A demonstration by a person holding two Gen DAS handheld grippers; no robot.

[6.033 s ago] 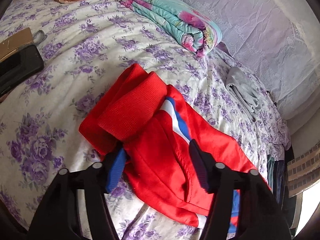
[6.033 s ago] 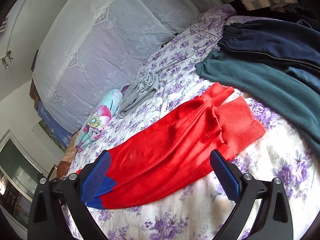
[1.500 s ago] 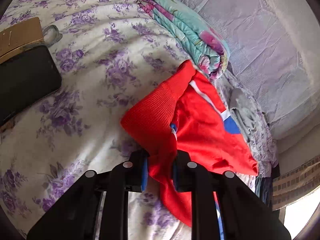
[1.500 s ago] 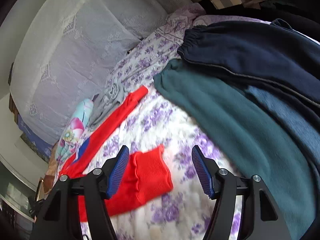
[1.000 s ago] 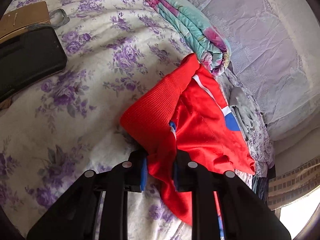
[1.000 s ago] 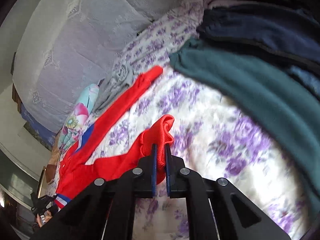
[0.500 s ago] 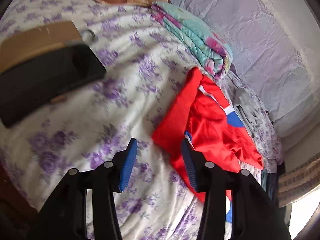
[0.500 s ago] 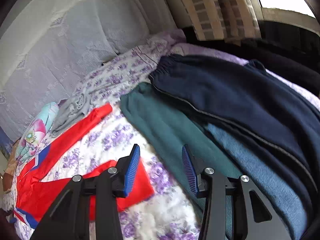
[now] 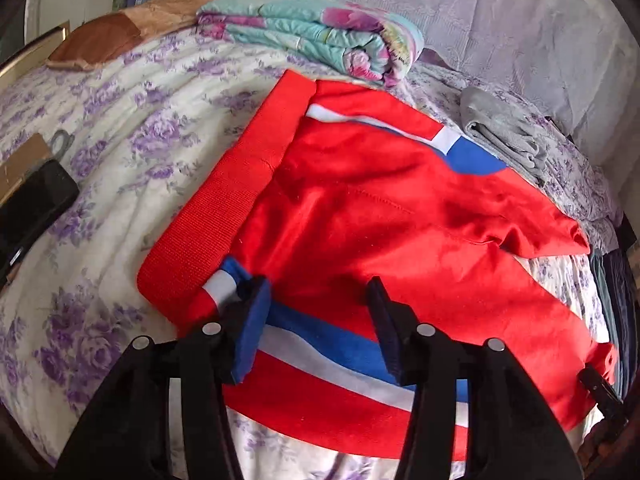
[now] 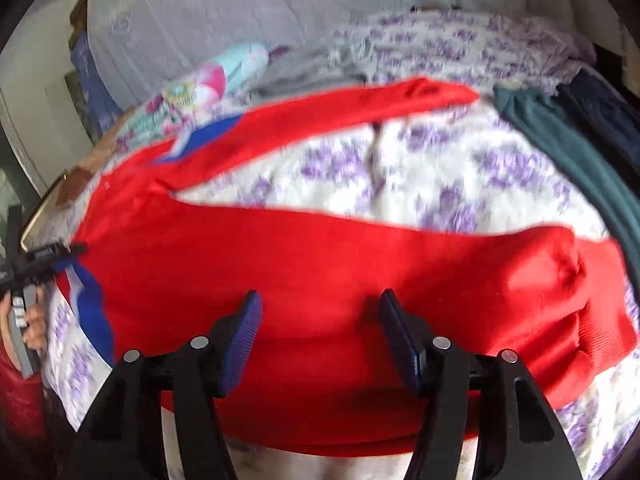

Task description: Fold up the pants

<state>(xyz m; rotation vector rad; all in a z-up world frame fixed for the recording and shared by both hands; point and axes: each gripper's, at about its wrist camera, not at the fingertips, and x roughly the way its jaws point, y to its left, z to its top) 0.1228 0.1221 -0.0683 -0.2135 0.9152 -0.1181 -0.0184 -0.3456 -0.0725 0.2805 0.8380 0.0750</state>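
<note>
The red pants (image 9: pixel 360 208) with blue and white stripes lie spread flat on the floral bed, ribbed waistband (image 9: pixel 224 208) at the left. My left gripper (image 9: pixel 318 308) is open and empty, over the near hip beside the waistband corner. In the right wrist view the pants (image 10: pixel 320 256) lie with both legs apart, the near leg's ribbed cuff (image 10: pixel 592 312) at the right. My right gripper (image 10: pixel 320 320) is open and empty over the near leg. The view is blurred. The left gripper (image 10: pixel 52 256) shows at the far left edge.
A folded floral quilt (image 9: pixel 320 36) and a folded grey garment (image 9: pixel 500 136) lie just beyond the pants. A black phone (image 9: pixel 32 208) and cardboard lie at the left. Green pants (image 10: pixel 568 148) and dark blue pants lie at the right. The bedsheet (image 9: pixel 120 128) is purple-flowered.
Both grippers let go of the pants and opened. The pants now lie spread out flat. Both grippers have moved back over the pants, the right one still moving.
</note>
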